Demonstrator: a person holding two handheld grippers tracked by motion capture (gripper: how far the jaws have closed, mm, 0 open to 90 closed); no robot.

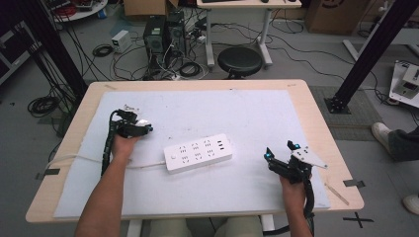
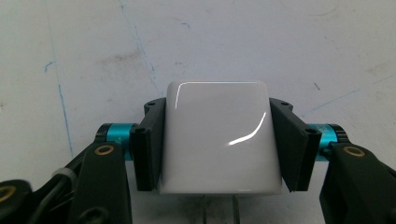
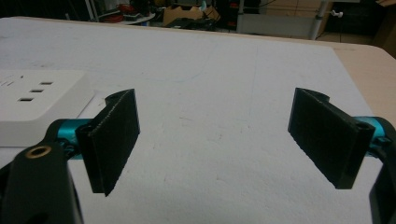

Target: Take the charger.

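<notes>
My left gripper (image 1: 143, 129) is at the left of the white mat (image 1: 237, 106), shut on a glossy white plug adapter (image 2: 219, 140). In the left gripper view both pads (image 2: 149, 149) press on its sides, and two metal prongs (image 2: 219, 211) stick out at the bottom. A white power strip (image 1: 197, 152) lies flat mid-table, with its cord (image 1: 143, 164) running left past my left hand. My right gripper (image 1: 280, 149) rests at the right of the mat. It is open (image 3: 217, 100) with nothing between its jaws, and the strip's end (image 3: 37, 100) lies to its left.
The mat covers most of a wooden table (image 1: 318, 118). Beyond the far edge stand a black stool (image 1: 239, 61), computer towers (image 1: 163, 34) and loose cables on the floor. A black frame post (image 1: 368, 54) rises at the right, with a person's shoe (image 1: 381, 133) nearby.
</notes>
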